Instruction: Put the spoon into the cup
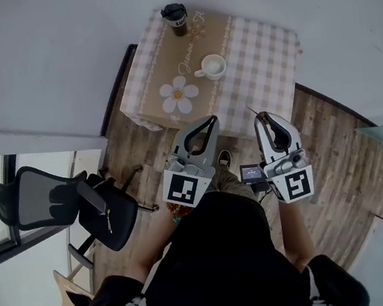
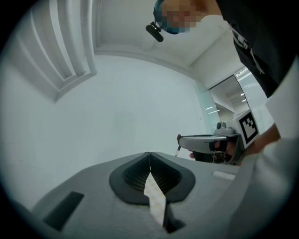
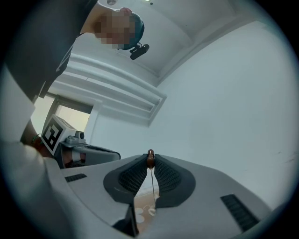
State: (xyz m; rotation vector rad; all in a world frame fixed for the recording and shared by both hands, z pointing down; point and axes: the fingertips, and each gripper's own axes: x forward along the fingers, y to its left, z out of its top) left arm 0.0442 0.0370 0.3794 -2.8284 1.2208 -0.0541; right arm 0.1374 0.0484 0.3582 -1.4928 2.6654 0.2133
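Note:
A white cup (image 1: 213,66) stands on a checked tablecloth on a small table (image 1: 264,66), well ahead of both grippers. My right gripper (image 1: 260,115) is held in the air before the table's near edge, shut on a thin spoon (image 3: 150,159). The spoon's brown end pokes out between the jaw tips, and its stem runs down between the pads. From the left gripper view the spoon (image 2: 178,148) shows as a thin sliver at the right gripper's tip. My left gripper (image 1: 211,120) is alongside, its jaws (image 2: 149,155) shut with nothing in them.
A dark lidded tumbler (image 1: 175,18) stands at the table's far edge. A daisy-shaped mat (image 1: 178,94) lies near the cup. A black office chair (image 1: 56,204) stands to the left on the wooden floor. White walls run behind the table.

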